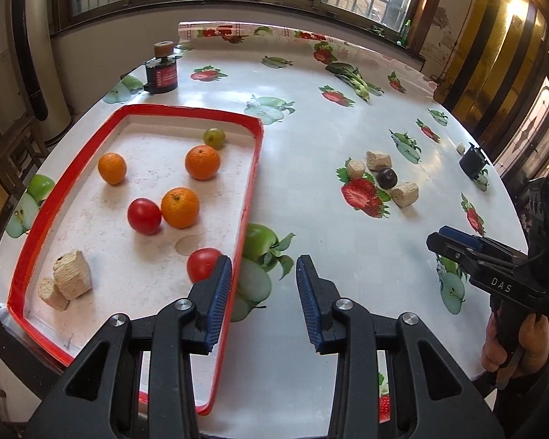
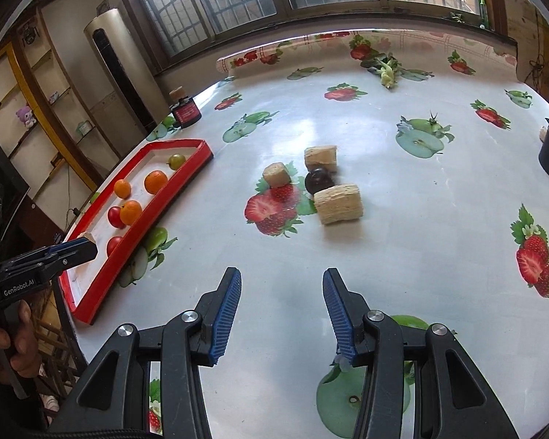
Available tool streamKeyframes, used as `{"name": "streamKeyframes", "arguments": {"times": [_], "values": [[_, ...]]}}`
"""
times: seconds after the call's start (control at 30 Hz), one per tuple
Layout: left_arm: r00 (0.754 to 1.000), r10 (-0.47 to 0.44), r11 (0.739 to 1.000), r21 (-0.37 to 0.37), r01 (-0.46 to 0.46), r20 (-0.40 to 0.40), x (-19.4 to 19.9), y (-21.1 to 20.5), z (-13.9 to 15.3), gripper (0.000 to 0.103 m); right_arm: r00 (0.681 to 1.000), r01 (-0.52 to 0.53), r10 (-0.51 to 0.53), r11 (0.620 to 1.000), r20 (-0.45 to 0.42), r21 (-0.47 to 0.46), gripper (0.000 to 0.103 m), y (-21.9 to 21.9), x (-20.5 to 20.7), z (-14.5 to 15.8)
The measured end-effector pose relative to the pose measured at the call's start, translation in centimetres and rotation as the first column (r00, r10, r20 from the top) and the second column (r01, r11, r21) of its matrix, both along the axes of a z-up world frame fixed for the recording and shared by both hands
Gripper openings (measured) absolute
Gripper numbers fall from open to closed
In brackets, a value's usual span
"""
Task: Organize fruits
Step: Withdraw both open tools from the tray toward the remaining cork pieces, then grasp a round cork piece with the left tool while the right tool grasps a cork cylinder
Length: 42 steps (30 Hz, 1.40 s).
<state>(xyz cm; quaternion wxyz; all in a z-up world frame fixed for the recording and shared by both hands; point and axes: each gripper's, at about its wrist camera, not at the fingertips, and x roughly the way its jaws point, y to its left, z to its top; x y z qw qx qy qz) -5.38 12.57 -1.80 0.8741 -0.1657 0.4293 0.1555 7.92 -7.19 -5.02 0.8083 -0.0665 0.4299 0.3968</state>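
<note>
Sizing up the dark fruit: my guess is a plum (image 2: 319, 180), small, round, smooth-skinned; I judge it light, fairly firm, apt to roll and slip if pinched off-centre.
Where it lies: on the bare desk (image 2: 402, 226), out in the middle, well apart from the tray.
Hold point: across its widest girth, pads level on opposite sides, squeeze gentle so the skin does not bruise.
Crowding: three pale cut chunks (image 2: 339, 203) sit just beside it, one in front, two behind; whether they touch it I cannot tell. The clear way in looks to be from above.
Right tool (image 2: 282, 314): pads apart, nothing between them, aimed down at the desk short of the plum.
Left tool (image 1: 263, 300): pads apart and empty, hanging over the near right rim of the tray.
Tray (image 1: 254, 168): red-rimmed, at the desk's left edge, holding three oranges (image 1: 180, 207), two red fruits (image 1: 144, 216), a green one (image 1: 214, 137) at the far end and two more pale chunks (image 1: 71, 274).
Free room: bare tray floor between the oranges and the near chunks, enough for the plum by my reckoning.
Risk: nudging a chunk could send the plum rolling.
</note>
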Motion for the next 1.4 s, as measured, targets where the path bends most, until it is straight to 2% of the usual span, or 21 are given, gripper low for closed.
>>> {"name": "streamKeyframes", "arguments": {"times": [0.23, 0.43, 0.63, 0.73, 0.77, 0.8, 1.03, 1.2, 1.27, 1.4], "values": [[0.998, -0.057, 0.998, -0.014, 0.057, -0.005, 3.4, -1.1, -0.4, 0.034, 1.0, 0.029, -0.029, 0.999, 0.008, -0.012, 0.049, 0.2, 2.2, -0.4], [0.996, -0.087, 0.996, -0.031, 0.086, -0.014, 6.5, -1.4, -0.9, 0.034, 0.997, 0.059, -0.056, 0.997, 0.051, -0.057, 0.049, 1.5, 4.3, -0.5], [0.992, -0.124, 0.992, -0.043, 0.122, -0.029, 10.0, -1.8, -1.5, 0.034, 0.998, 0.047, -0.041, 0.993, 0.055, -0.107, 0.052, 3.5, 6.4, -1.6], [0.988, -0.151, 0.988, -0.047, 0.149, -0.044, 12.1, -2.2, -2.0, 0.034, 0.998, 0.045, -0.041, 0.995, 0.043, -0.093, 0.05, 3.4, 7.1, -2.2], [0.986, -0.161, 0.986, -0.045, 0.159, -0.047, 12.8, -2.4, -2.2, 0.034, 0.999, 0.043, -0.04, 0.996, 0.034, -0.075, 0.04, 3.1, 7.2, -2.1], [0.984, -0.172, 0.985, -0.042, 0.17, -0.049, 13.5, -2.7, -2.4, 0.034, 0.998, 0.052, -0.049, 0.996, 0.035, -0.07, 0.039, 2.7, 7.2, -2.1], [0.974, -0.213, 0.977, -0.049, 0.209, -0.079, 17.6, -3.8, -4.2, 0.034, 0.994, 0.112, -0.112, 0.994, 0.016, 0.001, 0.039, -0.7, 7.6, -1.0], [0.974, -0.211, 0.977, -0.011, 0.211, -0.087, 19.3, -4.5, -4.9, 0.033, 0.99, 0.14, -0.14, 0.99, -0.009, 0.022, 0.039, -2.3, 7.7, -0.9], [0.973, -0.218, 0.976, -0.015, 0.218, -0.081, 19.5, -4.6, -4.9, 0.021, 0.989, 0.147, -0.147, 0.989, -0.014, 0.026, 0.039, -2.7, 7.7, -0.8], [0.973, -0.218, 0.976, -0.014, 0.218, -0.078, 19.3, -4.5, -4.8, 0.021, 0.988, 0.154, -0.153, 0.987, -0.015, 0.038, 0.039, -3.3, 7.4, -0.6]]}}
